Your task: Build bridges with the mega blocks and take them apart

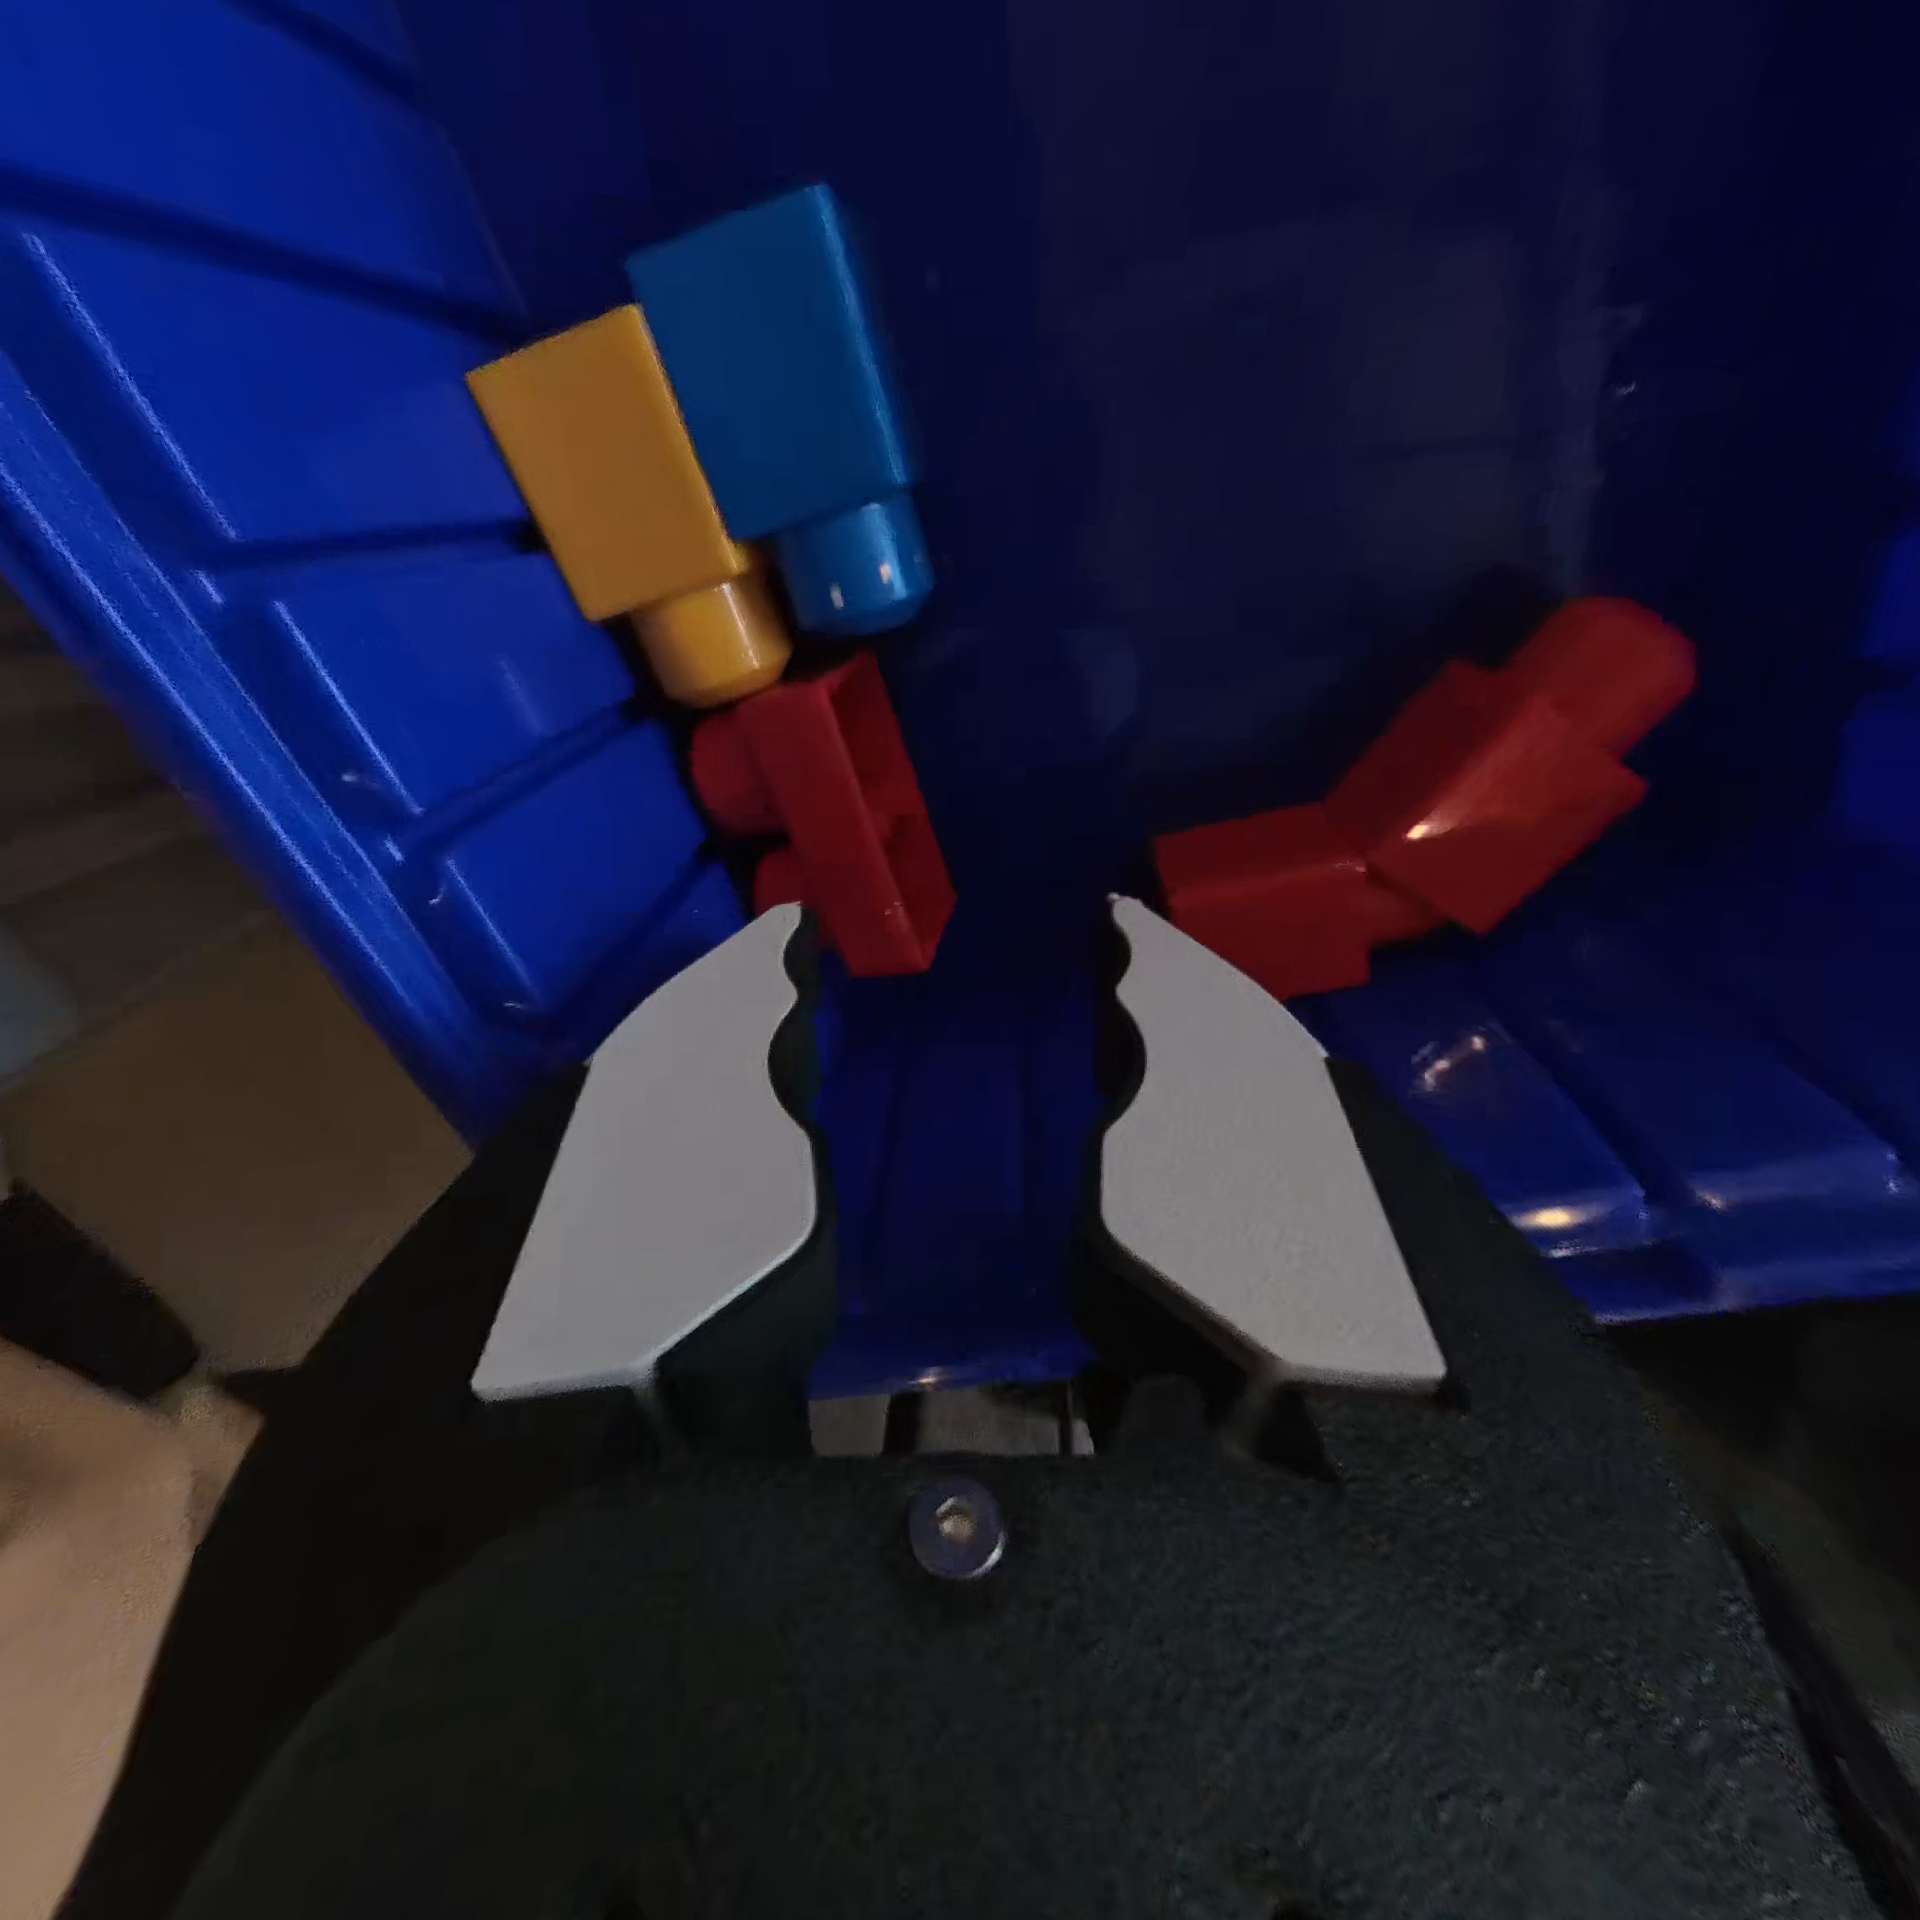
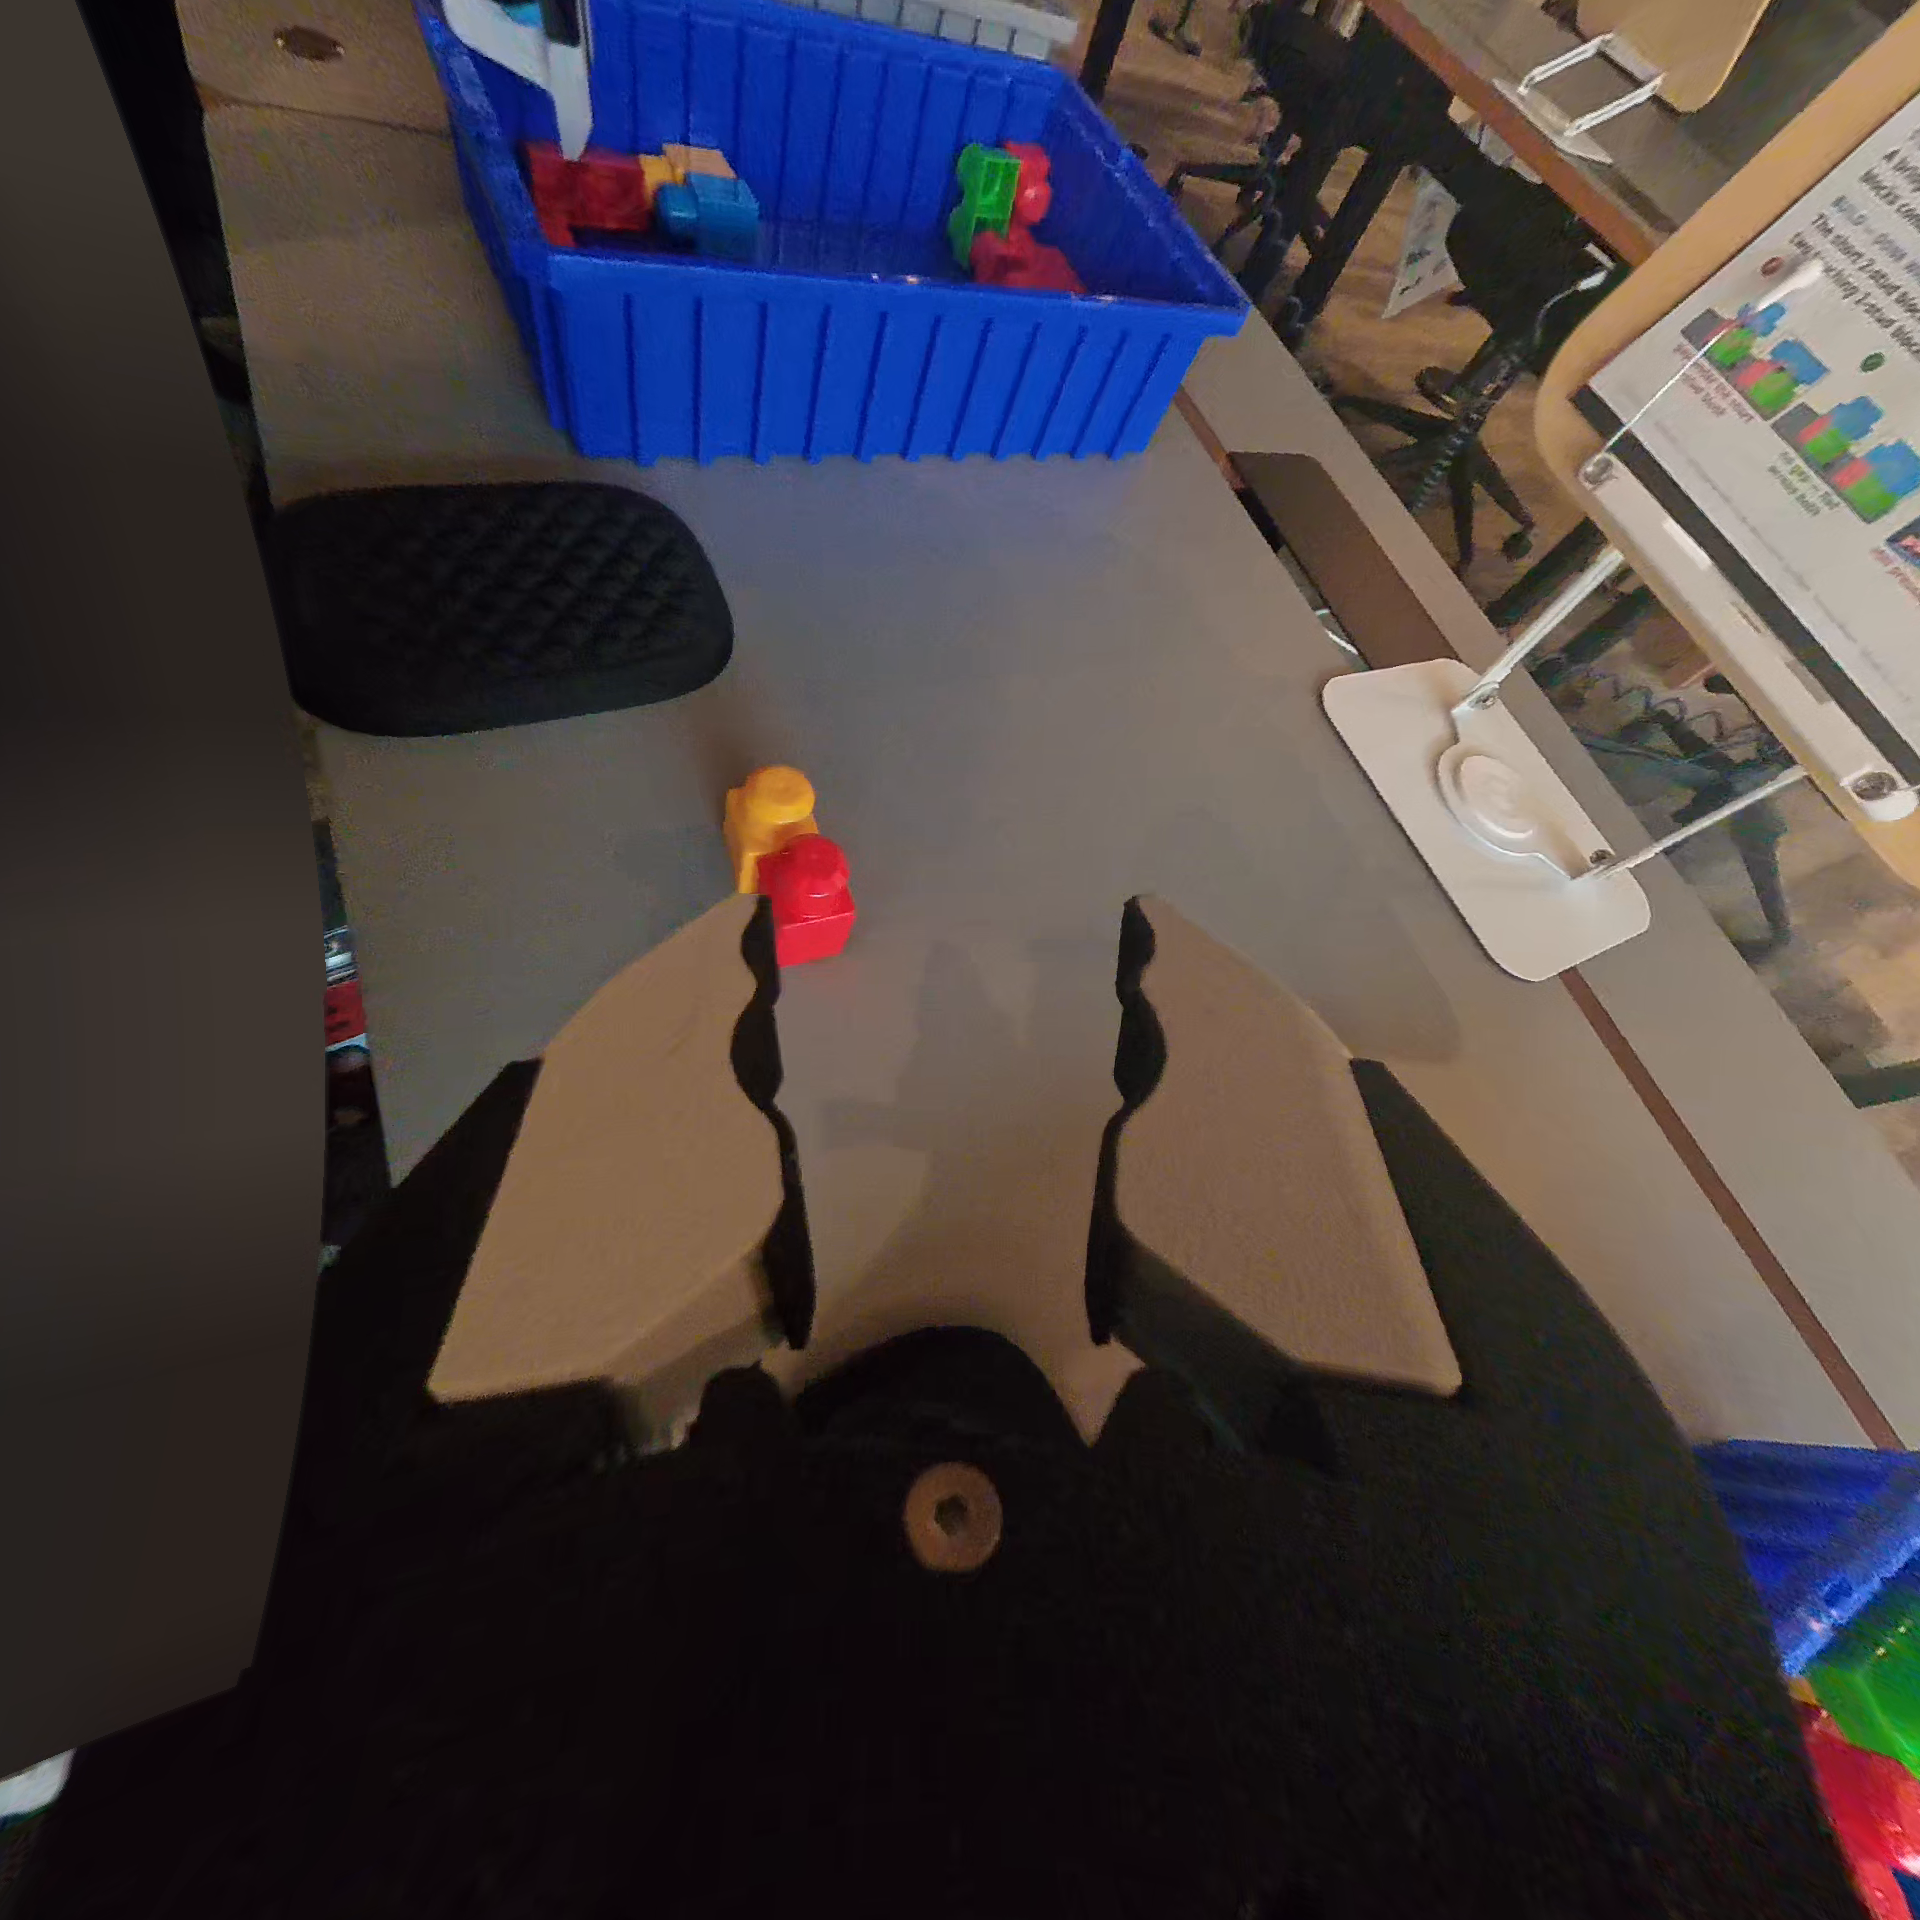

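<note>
My left gripper is open and empty inside the blue bin. Just ahead of its left fingertip lies a red block against the bin wall, with a yellow block and a blue block beyond it. More red blocks lie to the right. My right gripper is open and empty above the grey table. A yellow block and a red block stand side by side just past its left fingertip. The left gripper's fingers show reaching into the far bin.
The far bin also holds green and red blocks. A black mesh pad lies at the left of the table. A white stand holding an instruction sheet is at the right edge. A second blue bin with blocks is at bottom right. Left tips to right tips: about 60 centimetres.
</note>
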